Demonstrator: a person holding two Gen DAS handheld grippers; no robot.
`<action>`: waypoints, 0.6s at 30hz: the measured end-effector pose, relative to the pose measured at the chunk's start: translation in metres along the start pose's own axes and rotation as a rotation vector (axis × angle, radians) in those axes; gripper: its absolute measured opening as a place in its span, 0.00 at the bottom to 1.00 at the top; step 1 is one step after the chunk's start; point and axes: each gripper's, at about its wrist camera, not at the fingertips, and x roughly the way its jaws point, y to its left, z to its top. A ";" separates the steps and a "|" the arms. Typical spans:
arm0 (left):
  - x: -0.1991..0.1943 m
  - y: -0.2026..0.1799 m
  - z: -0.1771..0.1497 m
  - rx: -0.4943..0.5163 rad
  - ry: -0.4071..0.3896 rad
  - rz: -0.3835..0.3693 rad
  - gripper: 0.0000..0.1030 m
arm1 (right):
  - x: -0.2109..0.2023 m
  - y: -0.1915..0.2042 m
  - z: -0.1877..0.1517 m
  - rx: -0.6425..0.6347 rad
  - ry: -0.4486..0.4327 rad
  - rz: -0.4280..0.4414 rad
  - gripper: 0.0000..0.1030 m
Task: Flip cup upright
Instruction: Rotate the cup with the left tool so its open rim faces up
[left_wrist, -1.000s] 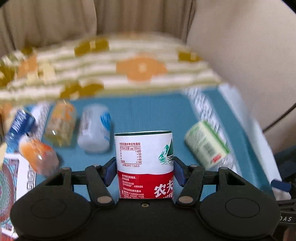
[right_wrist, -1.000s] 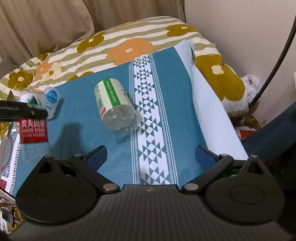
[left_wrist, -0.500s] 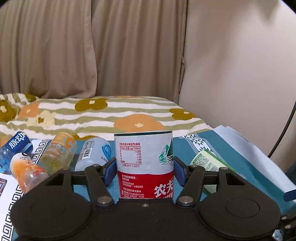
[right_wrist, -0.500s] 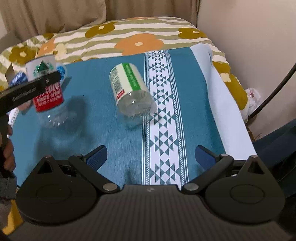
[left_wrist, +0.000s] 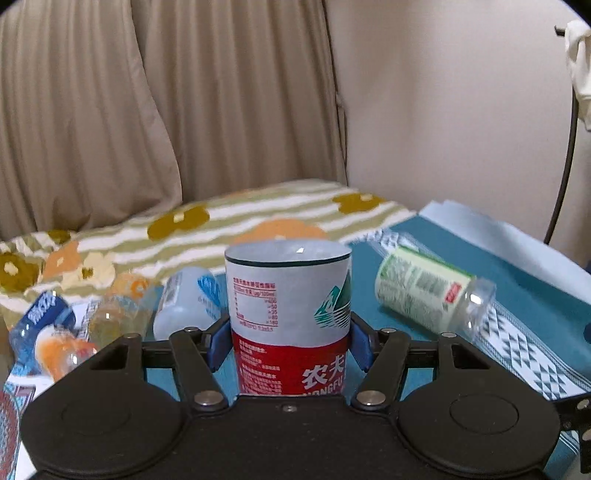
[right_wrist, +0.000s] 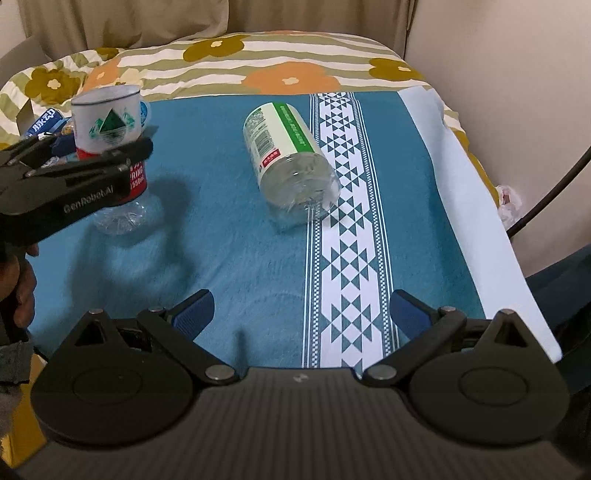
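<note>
Since a second ago the left hand-held gripper (left_wrist: 289, 334) has swung from looking down at the blue cloth (left_wrist: 535, 295) to a level outlook, bringing the cup (left_wrist: 288, 306) upright with it. Left wrist view: the cup, a cut bottle with a red and white label, stands between the two blue pads (left_wrist: 216, 345), clamped at mid-height, its open rim uppermost and slightly blurred. Behind it to the left lie several bottles (left_wrist: 184, 302) on their sides; to the right lies a green-labelled bottle (left_wrist: 424, 291). Right wrist view: the cup (right_wrist: 110, 147) appears upright in the left hand-held gripper (right_wrist: 107, 162), its clear base at or just above the cloth (right_wrist: 229, 236); contact cannot be confirmed. The green-labelled bottle (right_wrist: 288, 162) lies well apart, against the patterned stripe. The right hand-held gripper (right_wrist: 299, 312) is wide open, holds nothing, and hovers near the front edge of the cloth. Judgement: the turn looks essentially complete and setting down remains. To do it well, lower the cup straight until the base bears flat on the soft cloth, keep it vertical, then part the pads evenly and withdraw level so neither pad drags the wall and tips it.
</note>
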 end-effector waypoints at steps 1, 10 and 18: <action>0.000 0.001 -0.001 -0.004 0.018 -0.001 0.66 | -0.001 0.000 0.000 0.003 -0.002 0.001 1.00; -0.007 0.005 -0.004 -0.065 0.087 -0.012 0.65 | -0.006 0.001 -0.004 0.027 -0.017 0.007 1.00; -0.006 0.006 -0.001 -0.101 0.105 -0.020 0.91 | -0.011 0.000 -0.005 0.033 -0.026 0.008 1.00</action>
